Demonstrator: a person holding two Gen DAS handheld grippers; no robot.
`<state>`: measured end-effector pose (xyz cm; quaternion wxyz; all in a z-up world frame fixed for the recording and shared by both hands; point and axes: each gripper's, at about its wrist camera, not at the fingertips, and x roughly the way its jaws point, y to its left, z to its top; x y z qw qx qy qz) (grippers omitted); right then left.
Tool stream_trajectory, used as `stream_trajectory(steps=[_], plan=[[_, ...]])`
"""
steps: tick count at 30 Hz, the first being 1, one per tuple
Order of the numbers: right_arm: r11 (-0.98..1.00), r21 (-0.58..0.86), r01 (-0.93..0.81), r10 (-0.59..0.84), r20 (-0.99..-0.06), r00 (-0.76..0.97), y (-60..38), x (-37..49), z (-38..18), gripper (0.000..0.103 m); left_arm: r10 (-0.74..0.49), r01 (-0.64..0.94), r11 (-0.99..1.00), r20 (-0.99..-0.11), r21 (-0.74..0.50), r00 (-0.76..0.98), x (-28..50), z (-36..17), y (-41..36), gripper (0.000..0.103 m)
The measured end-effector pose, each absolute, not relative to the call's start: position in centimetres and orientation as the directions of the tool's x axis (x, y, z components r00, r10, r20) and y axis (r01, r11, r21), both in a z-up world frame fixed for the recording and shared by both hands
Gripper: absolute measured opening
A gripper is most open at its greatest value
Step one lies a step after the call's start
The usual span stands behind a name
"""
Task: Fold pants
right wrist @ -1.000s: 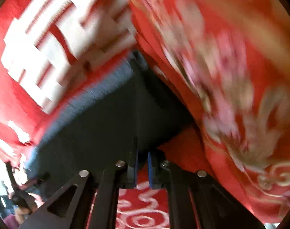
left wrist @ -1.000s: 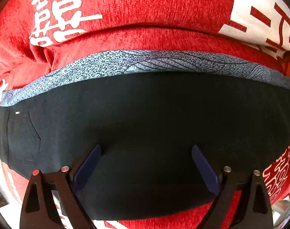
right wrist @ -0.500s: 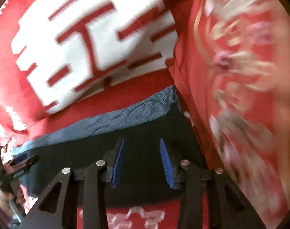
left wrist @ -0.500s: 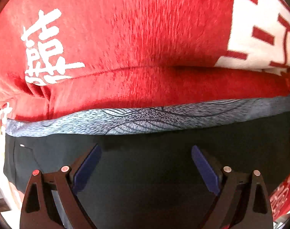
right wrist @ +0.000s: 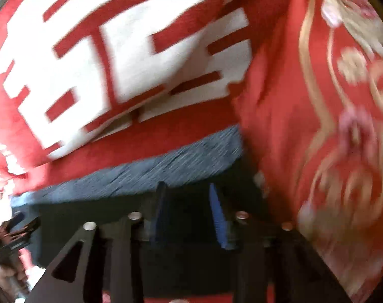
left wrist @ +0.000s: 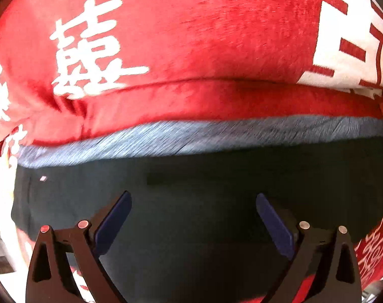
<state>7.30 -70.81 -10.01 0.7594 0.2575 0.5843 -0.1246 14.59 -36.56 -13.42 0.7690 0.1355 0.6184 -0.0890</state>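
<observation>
Dark pants [left wrist: 204, 202] are spread on a red blanket [left wrist: 191, 38]. The left gripper [left wrist: 192, 199] is held wide open above them, gripping nothing. The right gripper [right wrist: 186, 189] is partly open, empty.

Pants [right wrist: 191, 257] edges cut off, waistband [right wrist: 146, 174] blurred in R view

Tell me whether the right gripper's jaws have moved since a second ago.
Yes. The right gripper has opened: its blue pads, nearly touching a second ago, now stand apart over the dark pants.

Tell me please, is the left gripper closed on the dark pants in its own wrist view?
No, the left gripper is spread wide open, with the dark pants lying flat beyond it, ungrasped.
</observation>
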Motion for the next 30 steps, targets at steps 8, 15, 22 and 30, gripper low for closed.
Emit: stream_trajectory(steps=[8,15,22,30], plan=[[0.848,0.3,0.436,0.193,-0.943,0.273,-62.2,4.8,-10.7,0.067,0.092,0.226,0.965,-0.982,0.13,0.167,11.6,-13.7,-29.8,0.1],[0.769,0.444,0.459,0.318,-0.89,0.327,-61.0,4.5,-11.8,0.079,0.058,0.212,0.973,-0.987,0.089,0.15,9.8,-13.5,-24.9,0.1],[0.617,0.659,0.43,0.522,-0.751,0.404,-55.4,2.8,-9.8,0.079,0.027,0.215,0.974,-0.981,0.068,0.19,11.9,-12.5,-19.4,0.1],[0.434,0.803,0.409,0.723,-0.581,0.373,-40.5,3.5,-13.7,0.069,0.118,0.193,0.965,-0.95,0.179,0.289,17.6,-14.2,-10.2,0.1]])
